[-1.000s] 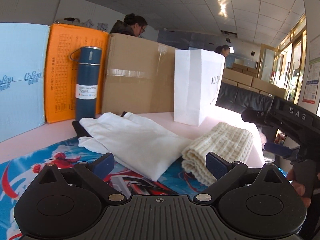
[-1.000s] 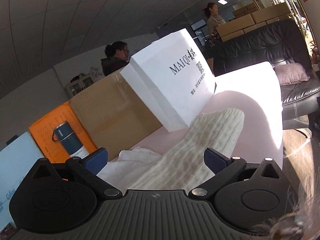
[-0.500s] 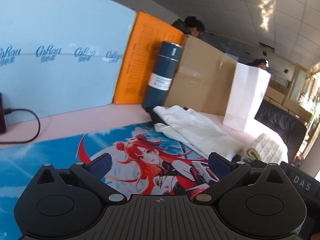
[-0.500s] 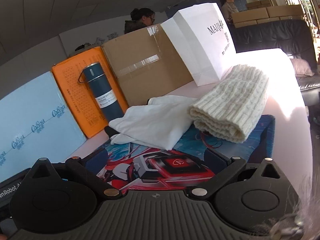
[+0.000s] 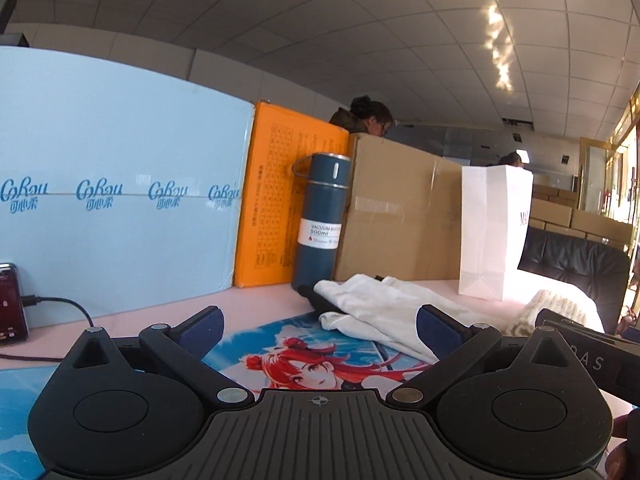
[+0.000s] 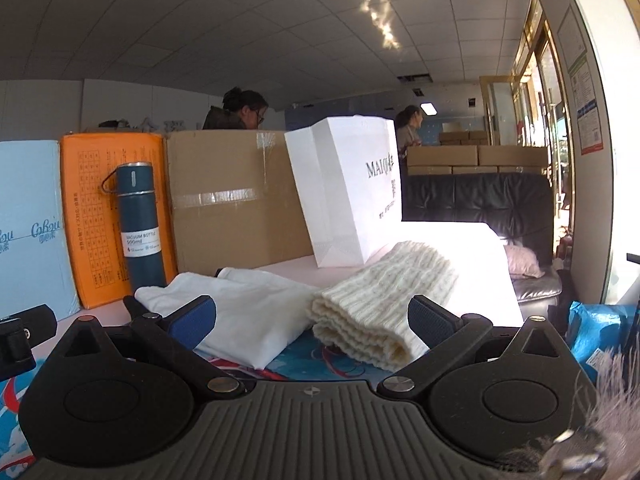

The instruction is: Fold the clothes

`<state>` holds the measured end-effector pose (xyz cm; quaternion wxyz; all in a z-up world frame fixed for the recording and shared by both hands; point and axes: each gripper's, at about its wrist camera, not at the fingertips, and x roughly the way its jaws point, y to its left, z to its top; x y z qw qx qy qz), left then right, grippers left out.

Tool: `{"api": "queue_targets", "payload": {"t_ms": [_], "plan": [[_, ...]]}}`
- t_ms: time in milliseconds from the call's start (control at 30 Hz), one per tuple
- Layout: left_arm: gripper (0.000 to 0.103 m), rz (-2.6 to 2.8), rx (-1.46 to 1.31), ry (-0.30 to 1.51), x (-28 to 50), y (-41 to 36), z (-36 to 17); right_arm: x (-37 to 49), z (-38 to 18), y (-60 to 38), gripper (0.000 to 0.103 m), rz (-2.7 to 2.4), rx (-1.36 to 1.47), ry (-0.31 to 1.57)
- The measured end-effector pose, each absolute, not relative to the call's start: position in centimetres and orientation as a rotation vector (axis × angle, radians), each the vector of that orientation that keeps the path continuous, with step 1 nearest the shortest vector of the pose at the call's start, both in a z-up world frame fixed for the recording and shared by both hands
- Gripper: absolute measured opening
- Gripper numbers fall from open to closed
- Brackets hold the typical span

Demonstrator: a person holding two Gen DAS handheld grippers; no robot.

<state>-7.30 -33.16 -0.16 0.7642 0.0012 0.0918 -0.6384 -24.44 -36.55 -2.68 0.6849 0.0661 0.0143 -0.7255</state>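
Note:
A white folded garment (image 6: 248,312) lies on the printed mat (image 5: 304,364), over a dark item (image 5: 314,298). It also shows in the left wrist view (image 5: 384,312). A cream knitted garment (image 6: 384,300) lies folded to its right; a small part shows in the left wrist view (image 5: 556,308). My left gripper (image 5: 318,326) is open and empty, low over the mat, short of the white garment. My right gripper (image 6: 312,318) is open and empty, just in front of both garments. The right gripper's body shows at the right edge of the left wrist view (image 5: 584,348).
A blue vacuum bottle (image 6: 140,224) stands behind the garments. Behind it stand a light blue box (image 5: 112,216), an orange box (image 5: 280,208), a cardboard box (image 6: 236,200) and a white paper bag (image 6: 352,196). A phone with cable (image 5: 12,308) lies at left. A black sofa (image 6: 480,204) is beyond the table.
Both grippers have swung: the left view turned back right towards the boxes and garments, and the right one dropped lower and closer to the two folded garments. Both stay open and empty.

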Motion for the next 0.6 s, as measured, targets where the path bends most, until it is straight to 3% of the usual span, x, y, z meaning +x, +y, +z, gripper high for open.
{"api": "queue_targets", "payload": {"t_ms": [133, 600], "plan": [[0.103, -1.383, 0.031, 0.024, -8.8, -32.4, -0.2, -24.7, -2.6, -35.9, 0.103, -1.658, 0.078, -0.025], [0.103, -1.411, 0.063, 0.082, -8.8, -33.2, -0.4, -24.8, -2.6, -36.0, 0.103, -1.607, 0.107, -0.027]]}}
